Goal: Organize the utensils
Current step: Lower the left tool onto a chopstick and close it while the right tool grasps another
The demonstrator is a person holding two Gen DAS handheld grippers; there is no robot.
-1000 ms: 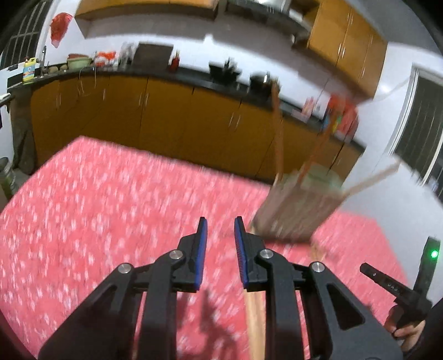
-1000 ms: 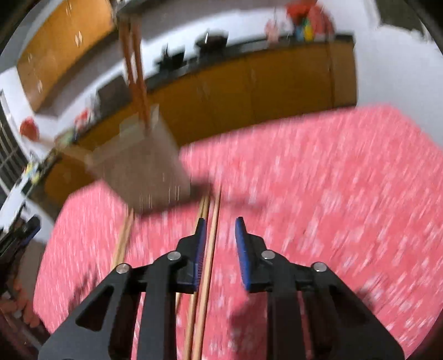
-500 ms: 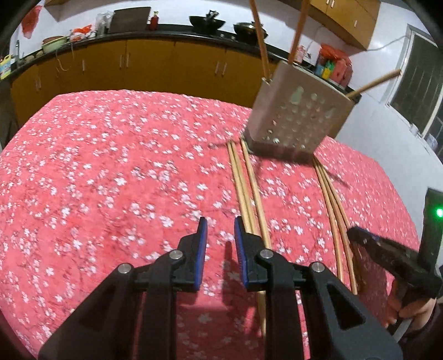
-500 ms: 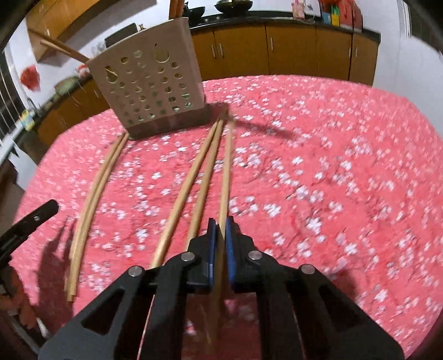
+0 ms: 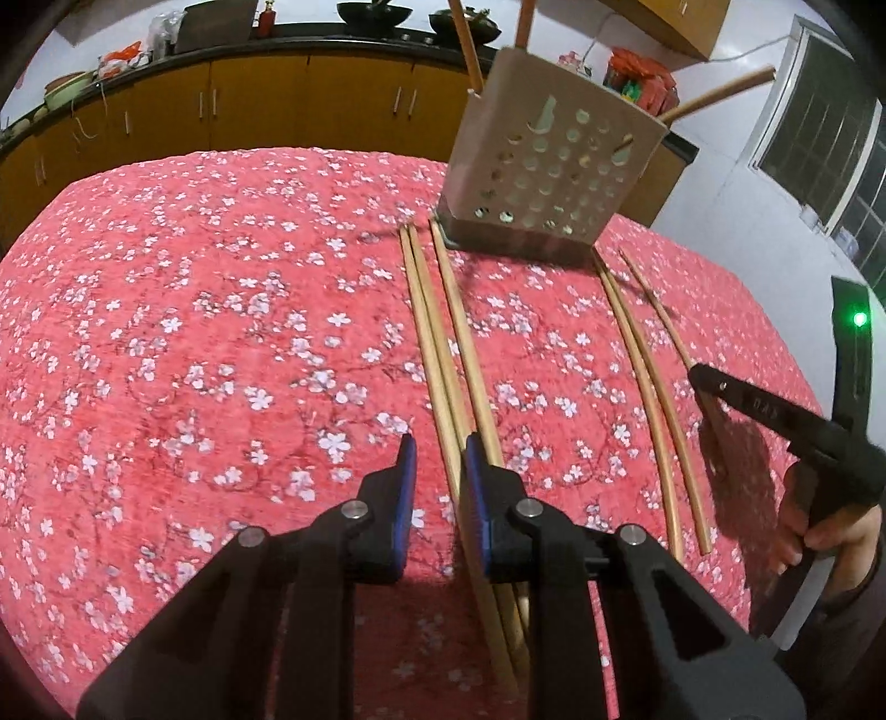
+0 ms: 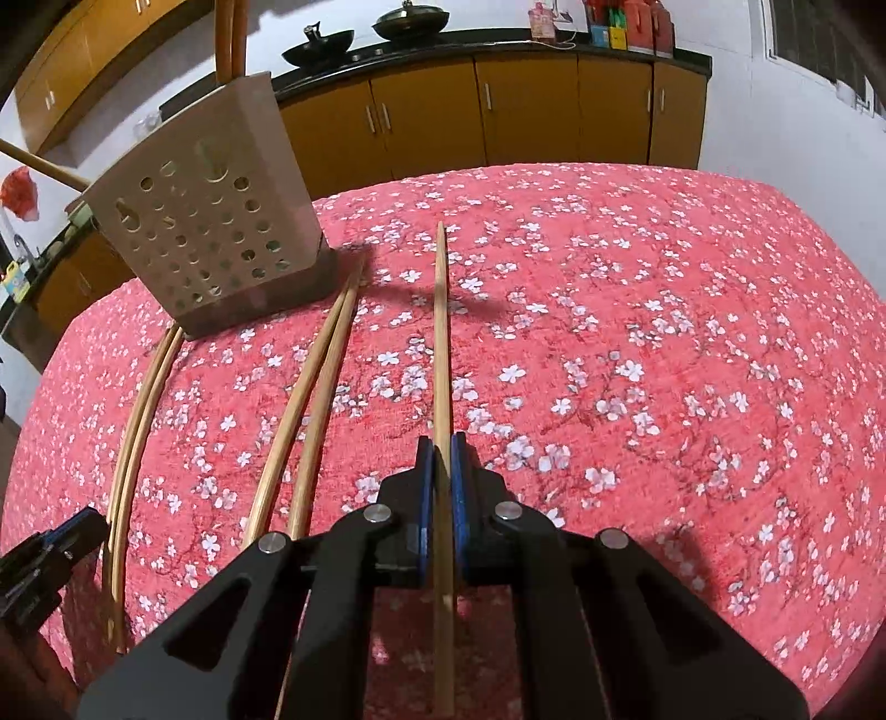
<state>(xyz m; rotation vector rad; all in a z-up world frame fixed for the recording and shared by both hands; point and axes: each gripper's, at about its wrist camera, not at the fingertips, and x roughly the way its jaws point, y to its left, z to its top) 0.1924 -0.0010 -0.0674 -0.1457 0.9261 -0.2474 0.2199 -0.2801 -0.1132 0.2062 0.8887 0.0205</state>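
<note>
A beige perforated utensil holder [image 5: 548, 183] [image 6: 210, 232] stands on the red floral tablecloth [image 5: 221, 332] with chopsticks sticking out of its top. Three loose chopsticks [image 5: 437, 332] lie in front of it, and a curved pair [image 5: 648, 399] [image 6: 310, 399] lies further right. My left gripper [image 5: 440, 451] hangs low over the three, jaws a little apart, with one stick running between them untouched by the pads. My right gripper [image 6: 441, 465] is shut on a single chopstick [image 6: 441, 332], which points toward the holder's right side. In the left wrist view the right gripper [image 5: 775, 415] shows at the right.
The table's far edge meets orange cabinets [image 6: 526, 111] under a black counter with woks [image 6: 410, 22]. A hand [image 5: 830, 537] grips the right tool's handle. Another pair of sticks [image 6: 138, 399] lies left in the right wrist view. The cloth on the right is bare.
My right gripper closed on one chopstick and swung it away from the others. My left gripper sank toward the table and now straddles a stick of the left group.
</note>
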